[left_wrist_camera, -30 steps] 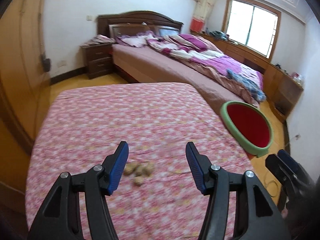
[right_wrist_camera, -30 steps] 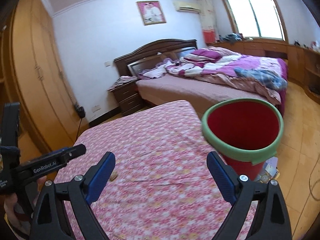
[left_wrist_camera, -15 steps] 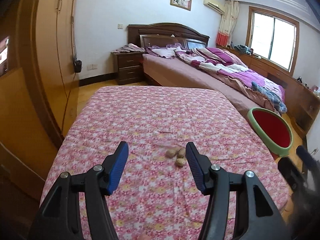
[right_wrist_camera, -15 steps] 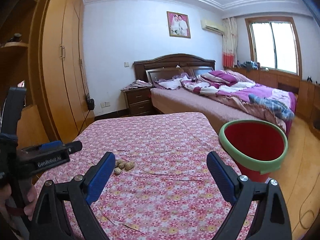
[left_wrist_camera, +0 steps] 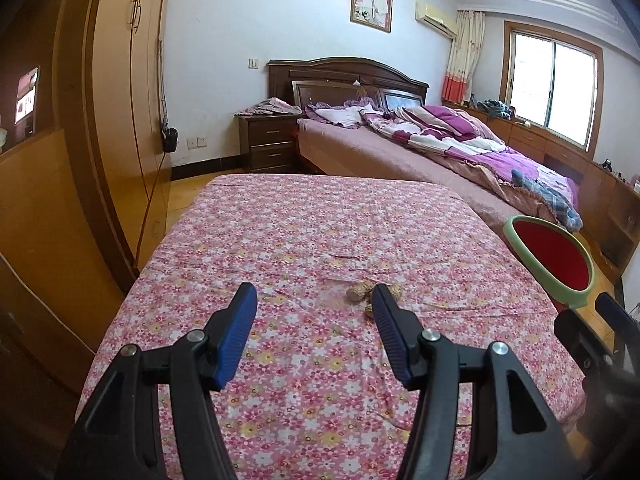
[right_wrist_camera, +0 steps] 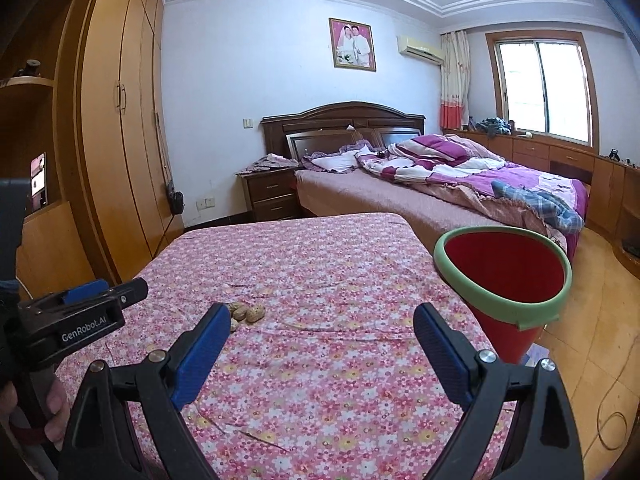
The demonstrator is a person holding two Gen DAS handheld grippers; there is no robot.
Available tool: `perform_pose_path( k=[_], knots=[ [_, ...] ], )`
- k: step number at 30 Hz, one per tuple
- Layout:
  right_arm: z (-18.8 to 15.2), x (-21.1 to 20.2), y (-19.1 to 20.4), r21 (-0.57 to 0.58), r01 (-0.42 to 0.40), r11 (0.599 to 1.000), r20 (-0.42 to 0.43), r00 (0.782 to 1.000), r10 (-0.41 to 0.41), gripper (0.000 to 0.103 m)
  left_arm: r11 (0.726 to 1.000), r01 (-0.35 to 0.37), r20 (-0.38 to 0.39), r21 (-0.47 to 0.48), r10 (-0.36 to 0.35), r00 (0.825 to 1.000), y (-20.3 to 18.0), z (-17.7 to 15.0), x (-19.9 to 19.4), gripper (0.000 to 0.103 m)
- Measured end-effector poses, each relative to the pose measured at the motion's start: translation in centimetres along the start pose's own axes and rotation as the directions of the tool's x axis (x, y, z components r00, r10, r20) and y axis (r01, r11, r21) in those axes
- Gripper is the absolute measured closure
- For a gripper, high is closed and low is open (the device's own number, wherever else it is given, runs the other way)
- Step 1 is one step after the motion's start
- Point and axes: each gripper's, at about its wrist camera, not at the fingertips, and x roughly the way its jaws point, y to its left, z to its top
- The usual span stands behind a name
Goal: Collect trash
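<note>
Bedroom, floral cloth over the tabletop [left_wrist_camera: 320, 240], nothing collected so far by the look of it. Left gripper [left_wrist_camera: 314, 304] hovers with fingers spread, empty. Peanut shells [left_wrist_camera: 362, 294], small, rough and tan, lie in a cluster mid-cloth. Right of them, right gripper [right_wrist_camera: 318, 322] gapes empty; red, green-rimmed bin [right_wrist_camera: 504, 276] waits beyond the cloth's edge.

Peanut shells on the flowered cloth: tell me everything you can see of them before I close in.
The tan, ridged peanut shells lie in a small tight cluster on the pink floral tablecloth, three or four pieces touching one another. They look dry and whole rather than crushed, though fine detail is unclear. In the left wrist view they sit just beyond the right fingertip of the open left hand-held gripper, partly hidden by it. Nothing grips them. The red bucket with a green rim stands off to their right, beside the table.
</note>
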Motion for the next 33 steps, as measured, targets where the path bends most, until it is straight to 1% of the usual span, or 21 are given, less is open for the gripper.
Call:
perform_pose_path(
  k=[5,15,33],
  knots=[
    [-0.14,0.02,-0.28,0.014,-0.001,1.0,-0.007,1.0,0.001,0.008,1.0,-0.004,-0.007,0.001,0.004,1.0,0.04,-0.14,0.08,0.043],
    [-0.27,-0.01,-0.23,0.011,-0.003,1.0,-0.008,1.0,0.003,0.008,1.0,-0.005,0.011,0.006,0.005,1.0,-0.14,-0.18,-0.27,0.043],
    [-0.59,-0.04,-0.27,0.02,-0.003,1.0,-0.011,1.0,0.003,0.008,1.0,-0.004,0.009,0.008,0.004,1.0,-0.17,-0.14,-0.33,0.043]
  ],
)
